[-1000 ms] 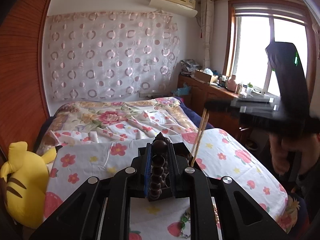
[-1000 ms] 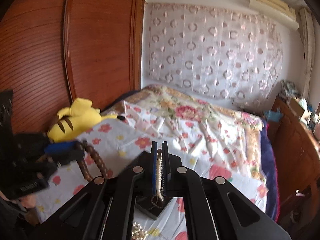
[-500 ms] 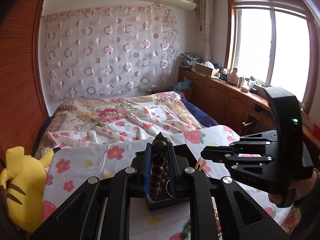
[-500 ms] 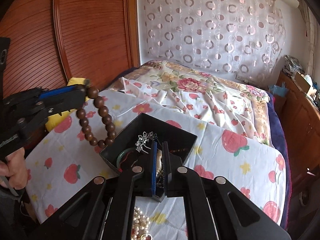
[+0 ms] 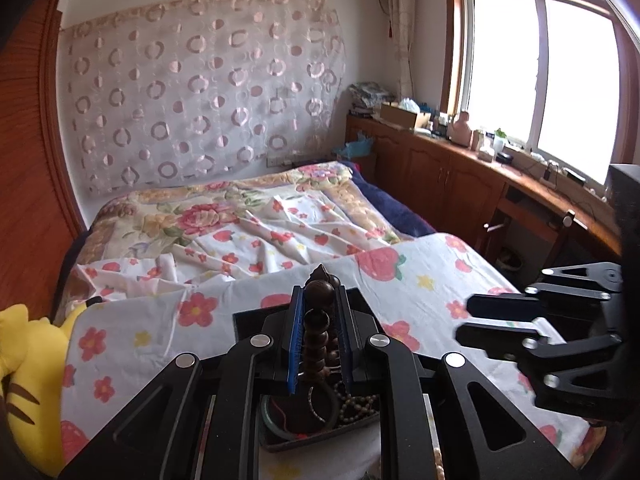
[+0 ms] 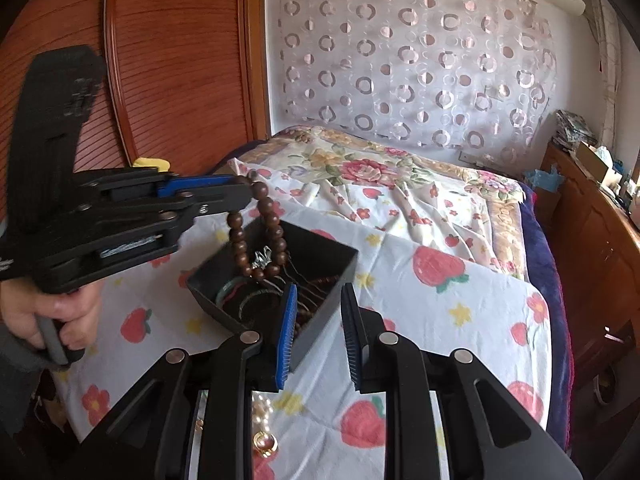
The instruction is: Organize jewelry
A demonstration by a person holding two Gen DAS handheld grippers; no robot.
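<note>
Right wrist view: left tongs (image 6: 240, 194) clamped on a brown wooden bead bracelet (image 6: 260, 236), loop hanging down over the black tray (image 6: 320, 312), lowest beads at the level of the tray's far-left rim. Tray resting on the strawberry-print sheet (image 6: 440, 320) of the bed. Inside the tray: a green bangle (image 6: 228, 288), thin dark chains, a silver ornament (image 6: 262, 258) partly hidden behind the hanging beads. Right tongs (image 6: 318, 336) parted, nothing between the blue pads (image 6: 286, 336), positioned at the tray's near right corner. Pearl strand (image 6: 262, 412) with a gold-coloured piece lying on the sheet, near, below the right tongs. Person's hand (image 6: 52, 312) gripping the left handle at far left.

Left wrist view: bracelet (image 5: 318, 320) pinched between the blue pads (image 5: 295, 344) of the left tongs (image 5: 319, 340), beads stacked in a column; tray (image 5: 316, 438) directly beneath, bangle and bead chain visible within. Right tongs (image 5: 500, 320) at right, blurred. Yellow plush toy (image 5: 24, 380) at left edge of bed.
</note>
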